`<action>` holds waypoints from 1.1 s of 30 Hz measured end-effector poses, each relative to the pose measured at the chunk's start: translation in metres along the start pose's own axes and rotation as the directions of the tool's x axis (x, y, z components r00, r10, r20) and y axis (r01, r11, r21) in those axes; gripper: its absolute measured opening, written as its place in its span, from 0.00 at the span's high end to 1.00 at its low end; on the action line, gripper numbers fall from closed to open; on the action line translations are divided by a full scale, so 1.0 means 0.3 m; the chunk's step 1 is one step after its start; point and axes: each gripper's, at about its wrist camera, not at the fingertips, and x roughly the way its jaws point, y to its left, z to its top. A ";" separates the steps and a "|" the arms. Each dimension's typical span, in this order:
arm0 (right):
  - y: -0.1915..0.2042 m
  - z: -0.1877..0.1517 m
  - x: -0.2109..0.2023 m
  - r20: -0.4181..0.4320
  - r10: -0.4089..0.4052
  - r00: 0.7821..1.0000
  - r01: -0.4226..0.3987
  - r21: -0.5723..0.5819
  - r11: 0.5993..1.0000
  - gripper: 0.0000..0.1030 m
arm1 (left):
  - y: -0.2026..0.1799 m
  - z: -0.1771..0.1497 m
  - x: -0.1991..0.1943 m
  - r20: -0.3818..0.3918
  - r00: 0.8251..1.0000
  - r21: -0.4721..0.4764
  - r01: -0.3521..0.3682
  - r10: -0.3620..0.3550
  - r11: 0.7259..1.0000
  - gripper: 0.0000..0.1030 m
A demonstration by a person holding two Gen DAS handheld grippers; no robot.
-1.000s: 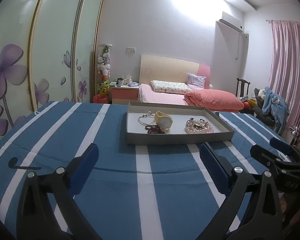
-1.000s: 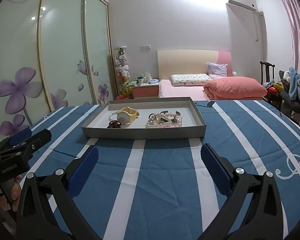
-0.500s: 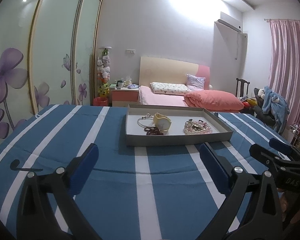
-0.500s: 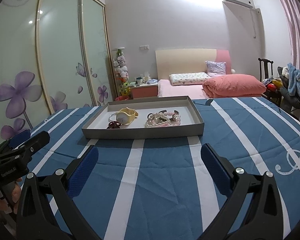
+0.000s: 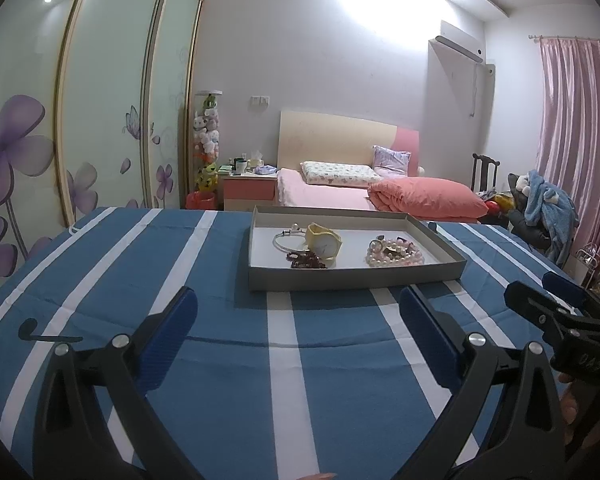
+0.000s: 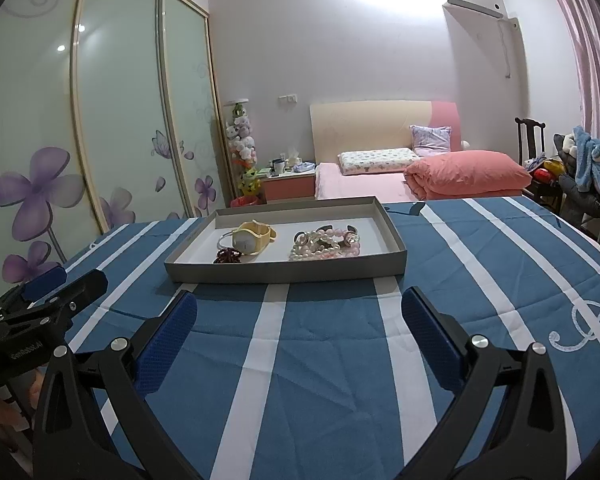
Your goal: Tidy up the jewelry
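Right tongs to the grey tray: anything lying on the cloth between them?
Nothing: the right wrist view shows only bare striped tablecloth between the open right tongs and the tray.

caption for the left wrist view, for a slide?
Open left gripper faces a grey tray holding a yellow watch and pearl bracelets on a striped cloth.

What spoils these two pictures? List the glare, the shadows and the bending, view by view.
Left wrist view: a ceiling light blows out the wall above the bed; the grey tray casts a dark shadow on the striped cloth in front of it; the wardrobe doors bow from the fisheye. Right wrist view: the same glare at top centre; black corners; the curtain curves.
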 end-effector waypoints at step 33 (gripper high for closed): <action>0.000 -0.001 -0.002 -0.001 -0.002 1.000 0.002 0.006 1.000 0.02 | 0.009 -0.001 0.014 -0.017 1.000 -0.008 -0.003 0.002 1.000 0.04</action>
